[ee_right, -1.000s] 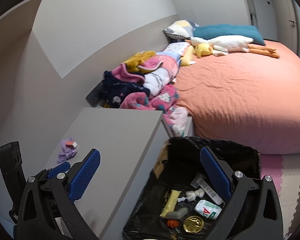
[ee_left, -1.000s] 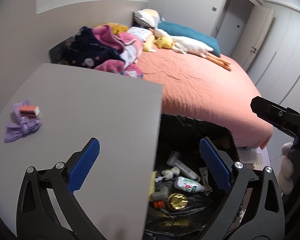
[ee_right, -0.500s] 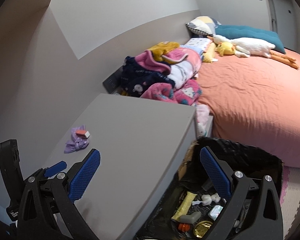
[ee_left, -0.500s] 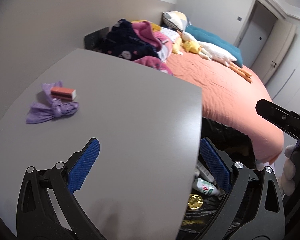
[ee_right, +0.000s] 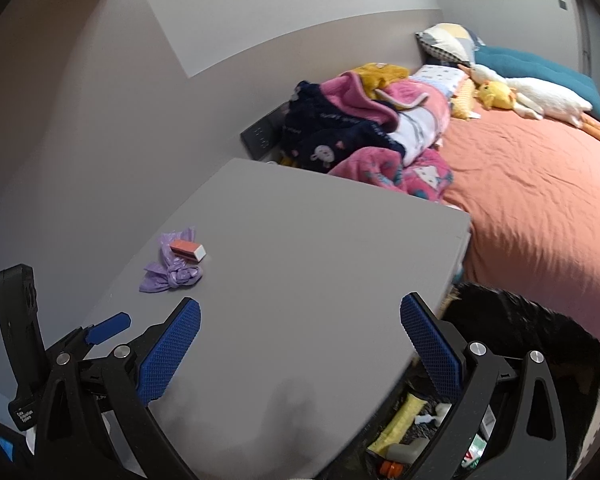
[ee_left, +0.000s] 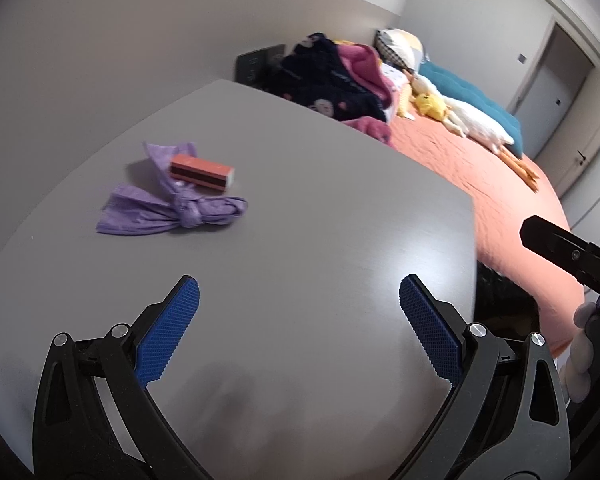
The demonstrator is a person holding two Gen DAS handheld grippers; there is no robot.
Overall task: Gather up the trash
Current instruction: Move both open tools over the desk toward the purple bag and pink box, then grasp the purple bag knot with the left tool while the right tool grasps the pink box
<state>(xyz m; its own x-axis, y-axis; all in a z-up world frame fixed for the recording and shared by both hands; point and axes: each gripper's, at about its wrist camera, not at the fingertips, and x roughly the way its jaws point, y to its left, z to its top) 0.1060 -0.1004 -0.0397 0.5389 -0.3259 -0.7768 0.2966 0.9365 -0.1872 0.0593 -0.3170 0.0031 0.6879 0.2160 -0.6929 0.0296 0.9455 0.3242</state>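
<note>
A knotted purple plastic bag (ee_left: 172,210) (ee_right: 171,272) lies on the grey tabletop (ee_left: 320,240) (ee_right: 300,272), with a small orange block (ee_left: 201,171) (ee_right: 187,249) resting on it. My left gripper (ee_left: 299,300) hovers open over the table, nearer than the bag and right of it, holding nothing. The right gripper (ee_right: 300,322) is also open and empty, above the table's near edge. A black-lined trash bin (ee_right: 540,344) (ee_left: 500,300) stands beside the table's right edge, holding several discarded items (ee_right: 400,428).
A bed with an orange sheet (ee_right: 540,200) (ee_left: 480,168) lies beyond the table. Piled clothes (ee_right: 360,128) (ee_left: 332,76), pillows and a plush duck (ee_right: 496,94) sit at its head. A grey wall runs along the left. Closet doors (ee_left: 560,92) stand far right.
Both grippers have swung left from over the trash bin to above the table. The purple bag and orange block now appear closer and more central. The bin has slid to the right edge.
</note>
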